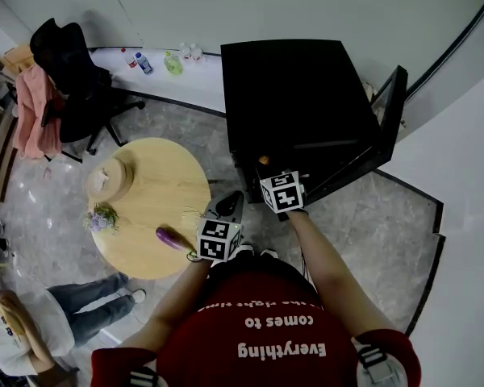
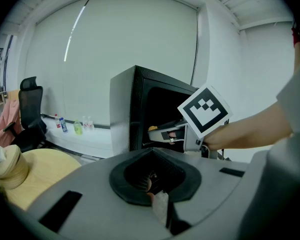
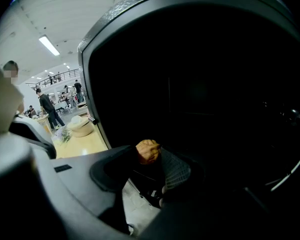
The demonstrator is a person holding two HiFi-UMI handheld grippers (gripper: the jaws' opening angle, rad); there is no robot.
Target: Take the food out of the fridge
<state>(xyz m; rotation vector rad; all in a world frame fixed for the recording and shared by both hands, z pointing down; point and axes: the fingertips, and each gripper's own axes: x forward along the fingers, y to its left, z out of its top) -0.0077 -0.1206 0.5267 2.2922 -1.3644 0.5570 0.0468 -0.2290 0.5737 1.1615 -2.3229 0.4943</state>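
Note:
The black fridge stands with its door swung open to the right. My right gripper reaches into its dark front opening. In the right gripper view an orange-brown lump of food sits at the tips of the right gripper, against the ridged pad. The food shows as a small orange spot at the fridge's front edge. My left gripper hangs beside the table with nothing in it, its halves close together. It looks at the fridge and at the right gripper.
A round wooden table to the left carries a purple eggplant, a straw hat and a bunch of flowers. Farther back stand a black office chair and bottles on a ledge. A person sits at lower left.

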